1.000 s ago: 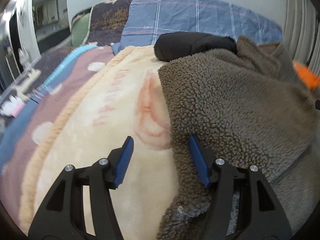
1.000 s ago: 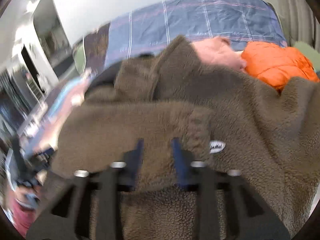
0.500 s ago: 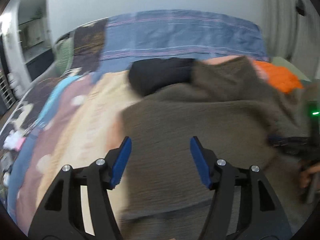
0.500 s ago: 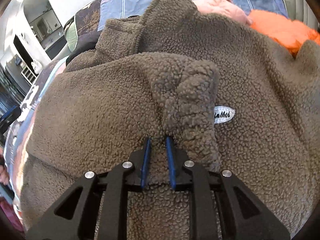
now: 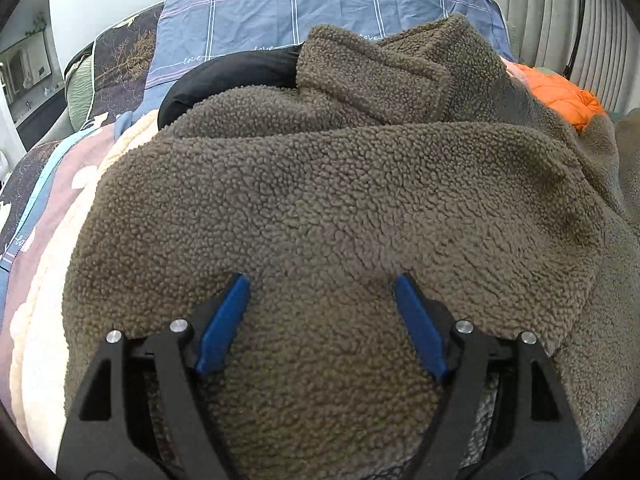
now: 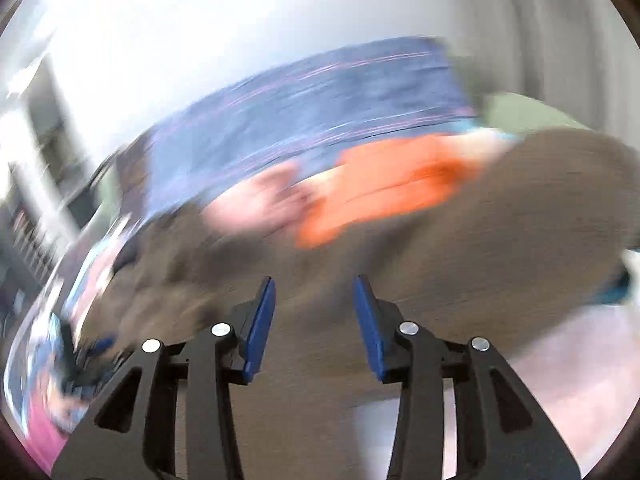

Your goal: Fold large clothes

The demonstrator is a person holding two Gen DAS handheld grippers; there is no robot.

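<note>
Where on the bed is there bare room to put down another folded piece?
The clearest patch is the cream blanket, bordered by the brown fleece jacket on one side and the bed's edge on the other. The head end is crowded: a black garment and an orange jacket sit against the blue plaid pillows.

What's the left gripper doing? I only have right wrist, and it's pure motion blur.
Observer: The left gripper is open over the brown fleece jacket. Its jaws have just been opening, and no fabric is pinched between them.
Operator: Is the jacket folded at all?
Observer: Yes. A broad fold of fleece lies across the front, just below the collar.
Operator: Anything crowding it on the far side?
Observer: A black garment sticks out from behind the collar's left edge.
</note>
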